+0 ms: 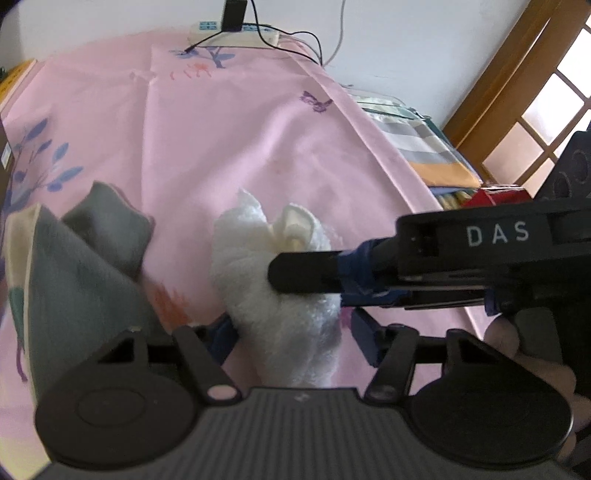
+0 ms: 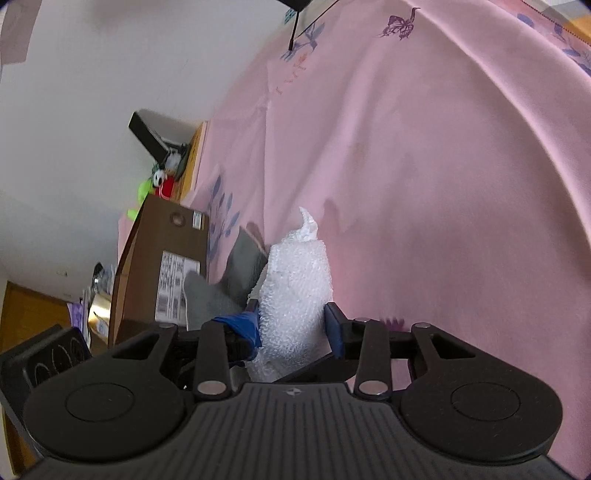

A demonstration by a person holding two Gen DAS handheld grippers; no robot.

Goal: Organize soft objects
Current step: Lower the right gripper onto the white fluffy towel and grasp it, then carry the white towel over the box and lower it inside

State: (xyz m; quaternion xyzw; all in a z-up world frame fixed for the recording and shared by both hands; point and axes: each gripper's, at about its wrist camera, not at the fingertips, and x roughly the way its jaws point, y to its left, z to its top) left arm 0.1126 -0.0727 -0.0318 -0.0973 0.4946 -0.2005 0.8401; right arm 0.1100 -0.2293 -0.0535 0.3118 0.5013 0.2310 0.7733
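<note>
A white fluffy towel (image 1: 280, 325), bunched into a roll, lies on the pink printed bedsheet (image 1: 258, 129). My left gripper (image 1: 293, 332) straddles its near end, jaws open; a thin gap shows at the right pad. My right gripper (image 1: 295, 291) reaches in from the right and clamps the roll's middle. In the right wrist view the white towel (image 2: 295, 288) sits squeezed between both pads of my right gripper (image 2: 293, 325). Grey cloths (image 1: 107, 225) lie just left of the towel and show as grey cloths (image 2: 240, 266) behind the roll.
A cardboard box (image 2: 166, 258) and small plush toys (image 2: 162, 184) stand along the bed's left side. A power strip (image 1: 236, 35) with cables lies at the far edge. Folded fabrics (image 1: 424, 147) and a red box (image 1: 495, 195) sit below the right edge, by a wooden door (image 1: 517, 92).
</note>
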